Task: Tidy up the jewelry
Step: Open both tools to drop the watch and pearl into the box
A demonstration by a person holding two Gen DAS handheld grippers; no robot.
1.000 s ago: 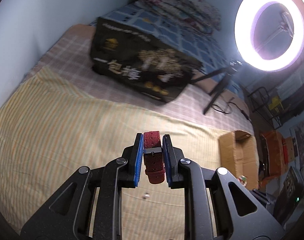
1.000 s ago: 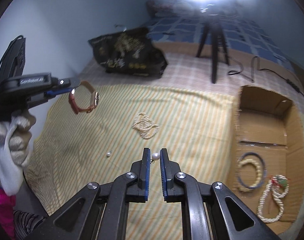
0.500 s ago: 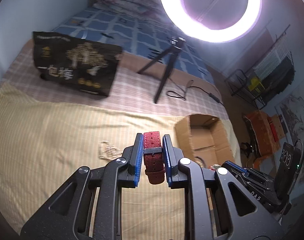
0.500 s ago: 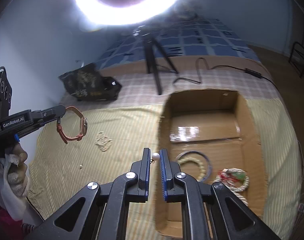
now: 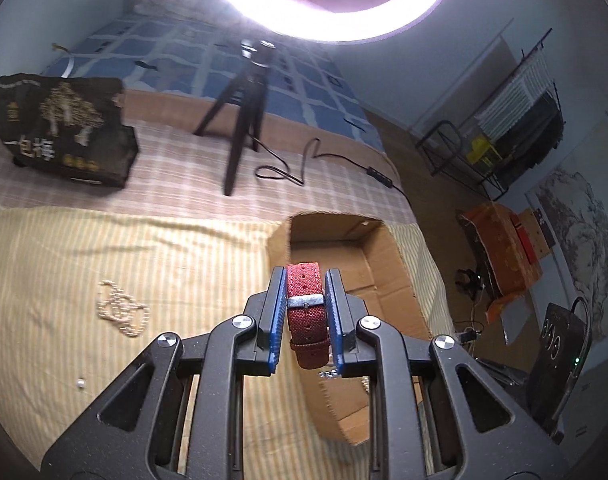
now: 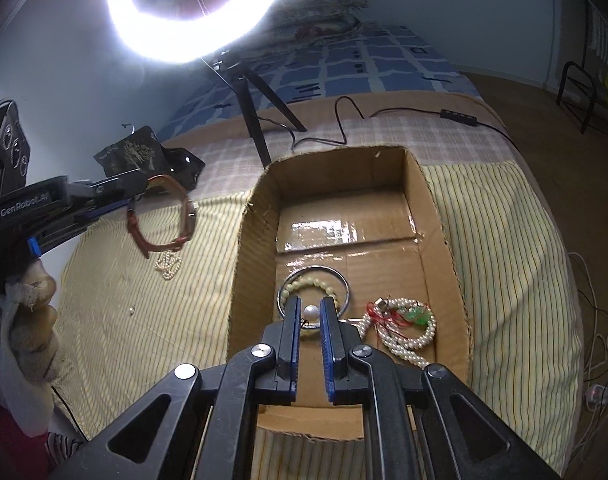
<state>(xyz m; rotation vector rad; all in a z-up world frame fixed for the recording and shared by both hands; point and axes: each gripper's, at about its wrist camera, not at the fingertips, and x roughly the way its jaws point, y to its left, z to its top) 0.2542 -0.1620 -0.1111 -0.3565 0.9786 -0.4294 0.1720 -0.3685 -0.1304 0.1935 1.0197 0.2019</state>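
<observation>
A: What's in the open brown cardboard box?
B: One metal bangle, one pale bead bracelet, one white pearl necklace.
A: Fingers?
B: Right gripper clamps a pearl earring above it; left gripper clamps a red-strapped watch beside it.

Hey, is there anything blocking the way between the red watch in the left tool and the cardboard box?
Nothing visible. The left tool holds the red watch in the air beside the open-topped cardboard box; only the box's near wall lies between, and the watch hangs above it.
</observation>
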